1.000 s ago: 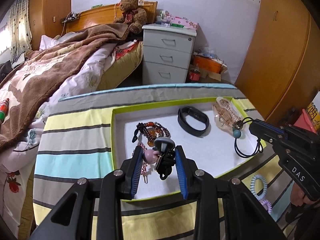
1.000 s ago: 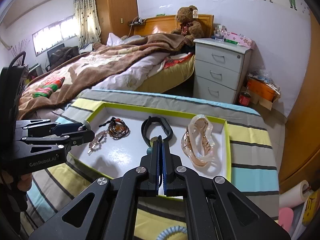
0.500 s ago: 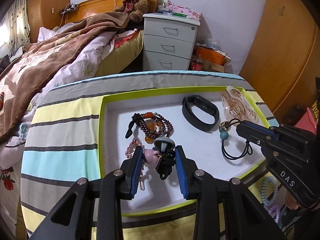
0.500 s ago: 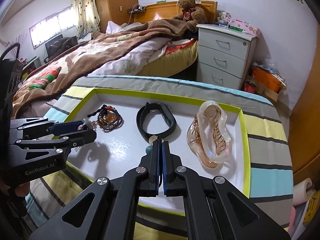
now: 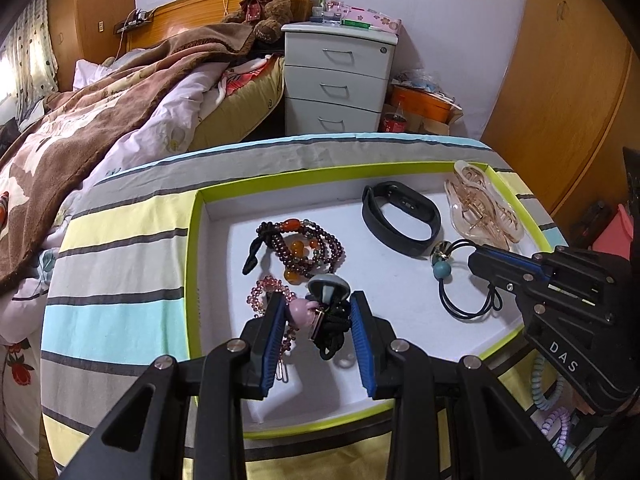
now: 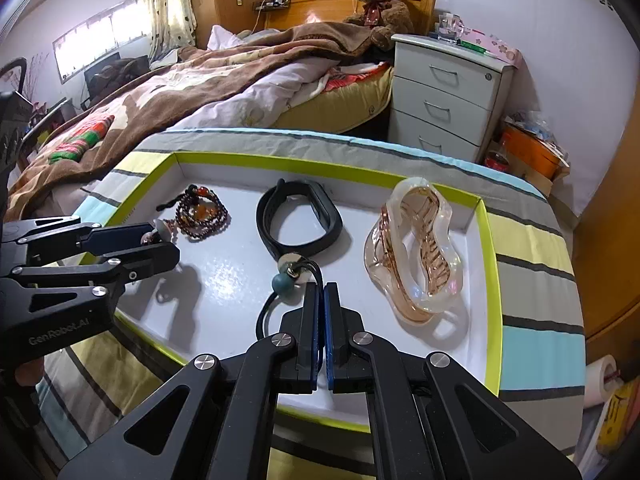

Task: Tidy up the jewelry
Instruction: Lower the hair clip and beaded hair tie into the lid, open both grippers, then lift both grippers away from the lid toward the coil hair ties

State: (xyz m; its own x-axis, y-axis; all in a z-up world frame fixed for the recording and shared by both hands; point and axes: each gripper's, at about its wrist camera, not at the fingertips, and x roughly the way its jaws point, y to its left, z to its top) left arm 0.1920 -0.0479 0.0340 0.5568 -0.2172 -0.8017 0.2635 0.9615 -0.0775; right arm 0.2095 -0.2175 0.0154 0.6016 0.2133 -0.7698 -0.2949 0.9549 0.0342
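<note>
Tray (image 5: 192, 264): shallow, white floor, lime-green rim, set on a striped cloth (image 5: 120, 240) over a round table. It serves as the collecting place for the jewelry.

Contents already lying flat on its floor:
- beaded bracelet (image 5: 304, 248), dark red and amber beads, toward the left half;
- black band (image 5: 400, 216), a closed loop, at the middle back;
- clear hair claw (image 5: 484, 208), amber-tinted, against the right wall;
- pink bead string (image 5: 266, 294), partly hidden behind the left gripper's near pad.

Left gripper (image 5: 318, 316): jaws partly open, closed on a black hair tie with pink and grey charms (image 5: 320, 304). The bundle fills the gap between the blue pads and hangs low over the tray's front left area, just in front of the beaded bracelet (a free patch of floor, likely chosen so pieces do not tangle).

Right gripper (image 6: 321, 308): jaws fully shut, pinching the thin cord of a black hair tie with teal bead (image 6: 284, 280). Its bead and disc seem to rest on the tray floor just in front of the black band, the loop trailing to the left of the pads.

Outside the tray: pastel coil hair ties (image 5: 548, 404) at the right table edge, apparently still to be gathered.

Judgement: both ties are low enough to release.
</note>
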